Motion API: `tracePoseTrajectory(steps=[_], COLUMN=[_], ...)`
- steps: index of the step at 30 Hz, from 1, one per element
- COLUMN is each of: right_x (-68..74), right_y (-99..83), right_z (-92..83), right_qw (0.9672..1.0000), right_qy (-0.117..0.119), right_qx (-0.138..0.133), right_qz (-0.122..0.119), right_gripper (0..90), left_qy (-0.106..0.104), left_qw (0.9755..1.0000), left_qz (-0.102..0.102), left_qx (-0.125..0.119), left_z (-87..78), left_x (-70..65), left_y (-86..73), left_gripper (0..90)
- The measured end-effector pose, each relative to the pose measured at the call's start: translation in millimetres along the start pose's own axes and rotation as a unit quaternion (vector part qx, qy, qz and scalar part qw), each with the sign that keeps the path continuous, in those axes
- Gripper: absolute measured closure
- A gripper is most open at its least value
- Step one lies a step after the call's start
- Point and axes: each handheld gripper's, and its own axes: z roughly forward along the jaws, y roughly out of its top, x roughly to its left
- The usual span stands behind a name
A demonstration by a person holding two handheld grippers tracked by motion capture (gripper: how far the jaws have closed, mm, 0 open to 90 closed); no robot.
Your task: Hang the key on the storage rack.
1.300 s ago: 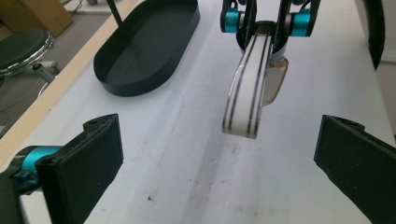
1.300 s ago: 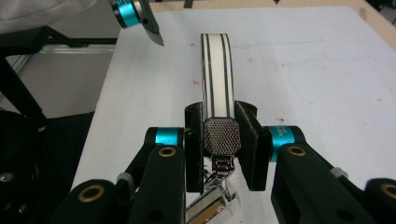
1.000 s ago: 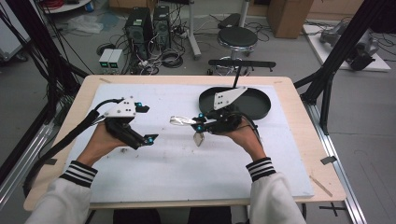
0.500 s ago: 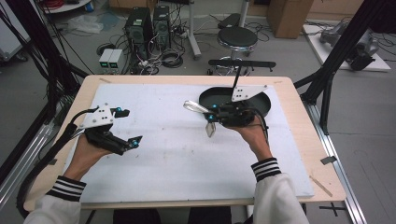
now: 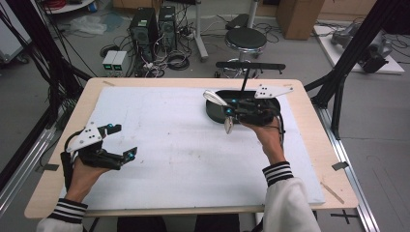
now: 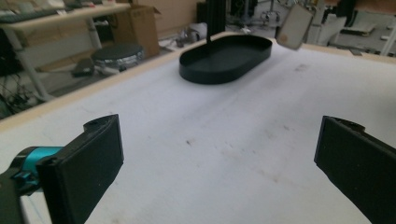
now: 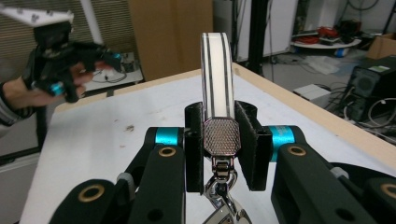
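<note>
In the high view, the right tongs [image 5: 231,112] hold a shiny metal tool [image 5: 218,102], perhaps a clip or small kitchen tongs with a hook hanging below. One second ago this tool was over the white mat [image 5: 183,145], near the middle. Now it is at about 1 o'clock on the desk [image 5: 309,159], at the left rim of the black oval tray [image 5: 212,108]. I judge the tool is being brought to the tray and will be laid there soon. The left tongs [image 5: 123,142] have gone away, from the middle toward 8 o'clock, and are wide with nothing in them. So the middle of the mat is now free, and the right hand has open room on its left. The far desk edge lies close behind the tray.

In the left gripper view, the two black pads [image 6: 93,158] stand far apart over bare mat. The tray [image 6: 226,58] lies ahead at 12 o'clock, with free way to it.

In the right gripper view, the pads press on both sides of the tool [image 7: 217,98], just at its patterned part; the white strip rises up. The desk edge [image 7: 299,107] runs at 3 o'clock, not far.
</note>
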Motion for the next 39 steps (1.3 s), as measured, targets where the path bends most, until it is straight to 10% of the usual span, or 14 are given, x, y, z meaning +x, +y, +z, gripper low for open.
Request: tracePoseTrajectory(steps=[16, 39], right_x=[-17.6, -66.2], right_y=[-5.4, -12.1], right_z=[-15.5, -22.6], right_qw=[0.9973, 0.9892], right_qy=[-0.057, -0.118], right_qx=[-0.039, -0.06], right_qz=[0.025, 0.062], right_gripper=[74.1, 74.1], left_qy=[0.011, 0.054], left_qw=[0.999, 0.9911], left_qz=[-0.009, -0.04], left_qx=[-0.043, -0.115], left_z=[-14.9, -35.8], left_x=[-6.0, 0.0], left_y=[-32.9, -74.2], left_gripper=[1.7, 1.7])
